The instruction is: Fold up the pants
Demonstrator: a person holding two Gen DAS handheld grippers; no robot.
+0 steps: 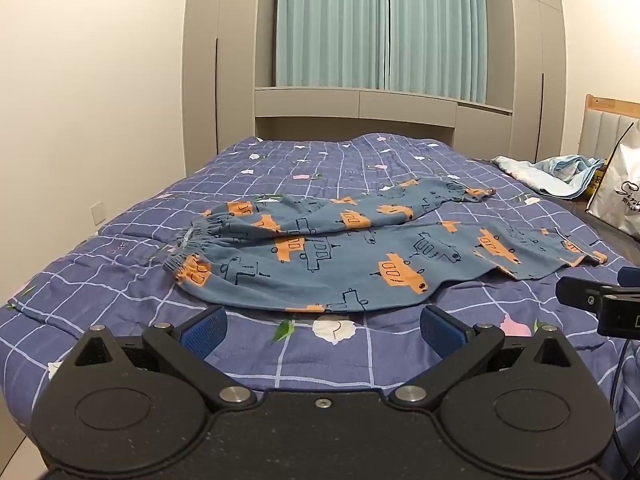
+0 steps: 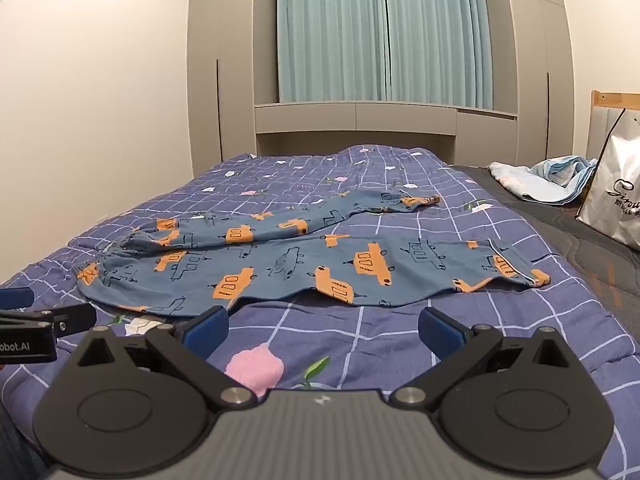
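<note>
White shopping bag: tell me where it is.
In both wrist views the white shopping bag stands at the bed's far right edge, beside the crumpled light-blue cloth and right of the pants.

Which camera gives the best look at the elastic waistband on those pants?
The left wrist view: the gathered waistband of the pants is near and clearly ruched there. The right wrist view shows it farther off to the left, flattened and less distinct.

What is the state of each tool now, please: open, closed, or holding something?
Left tool: open, holding nothing; the pants lie ahead on the bed, untouched.
Right tool: open, holding nothing.
</note>
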